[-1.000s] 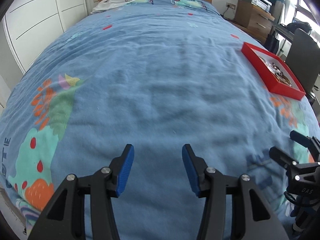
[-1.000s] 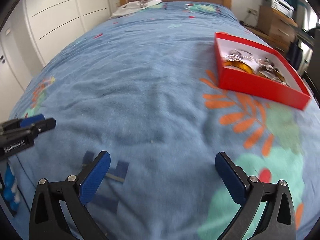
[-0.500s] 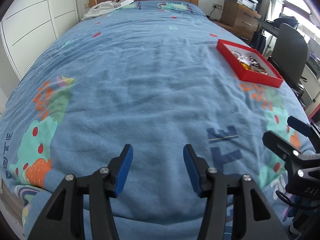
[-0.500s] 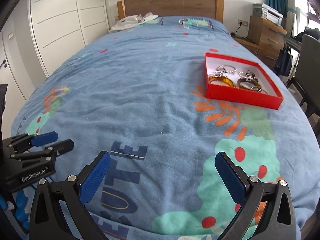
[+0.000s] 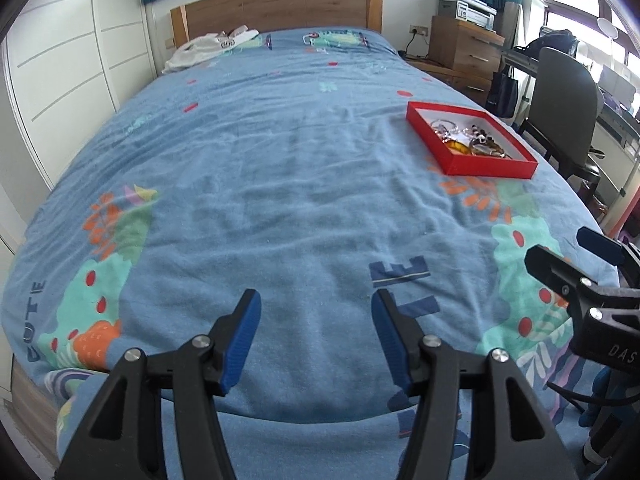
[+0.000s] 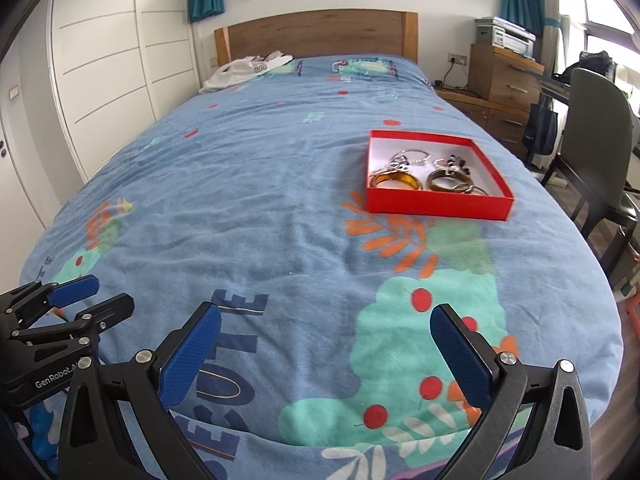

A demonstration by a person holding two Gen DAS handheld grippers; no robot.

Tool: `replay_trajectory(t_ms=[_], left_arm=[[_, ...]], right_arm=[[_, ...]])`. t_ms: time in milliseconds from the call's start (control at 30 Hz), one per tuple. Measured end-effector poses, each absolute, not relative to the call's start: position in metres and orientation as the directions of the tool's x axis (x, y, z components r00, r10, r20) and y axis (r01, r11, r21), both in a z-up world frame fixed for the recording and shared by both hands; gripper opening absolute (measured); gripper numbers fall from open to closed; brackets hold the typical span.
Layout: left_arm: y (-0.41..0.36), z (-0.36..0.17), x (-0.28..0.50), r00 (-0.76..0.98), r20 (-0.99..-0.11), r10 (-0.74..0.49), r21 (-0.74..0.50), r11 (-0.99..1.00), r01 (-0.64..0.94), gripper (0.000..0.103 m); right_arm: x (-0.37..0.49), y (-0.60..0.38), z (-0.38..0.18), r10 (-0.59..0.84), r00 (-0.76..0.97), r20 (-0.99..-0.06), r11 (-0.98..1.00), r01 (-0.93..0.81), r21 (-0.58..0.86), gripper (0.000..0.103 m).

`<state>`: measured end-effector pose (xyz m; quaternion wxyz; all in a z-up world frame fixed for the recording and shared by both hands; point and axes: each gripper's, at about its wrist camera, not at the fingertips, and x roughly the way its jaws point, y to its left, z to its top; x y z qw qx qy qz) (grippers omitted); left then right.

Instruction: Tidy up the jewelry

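**Bedroom, blue fleece bedspread: jewelry lies in box**

Bedspread (image 6: 248,208) soft, wrinkled. Red shallow cardboard box (image 6: 436,204) near its right edge holds all visible jewelry (image 6: 424,172): amber bangles, metal chains, beads. Left gripper (image 5: 316,336) and right gripper (image 6: 326,348) both spread apart, empty, at foot edge. Jewelry gathered, or awaiting sorting; can't tell.

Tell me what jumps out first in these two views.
The red box stands out, sitting on the right side of the blue bedspread with bangles and silver jewelry piled inside. Both the left gripper and the right gripper hang open and empty over the foot of the bed, well short of the box. A white garment lies by the wooden headboard.
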<state>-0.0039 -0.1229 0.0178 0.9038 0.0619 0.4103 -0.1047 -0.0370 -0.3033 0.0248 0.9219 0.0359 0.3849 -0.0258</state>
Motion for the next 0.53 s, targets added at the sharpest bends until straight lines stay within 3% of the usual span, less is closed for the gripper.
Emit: replay_trajectory(t_ms=[533], left_arm=[[-0.127,0.038,-0.01,0.686,-0.716,-0.13,0.048,0.971,0.234,0.056]], right_arm=[[-0.043,-0.308,0.025,-0.033,0.69,-0.723,0.996,0.085,0.036,0.102]])
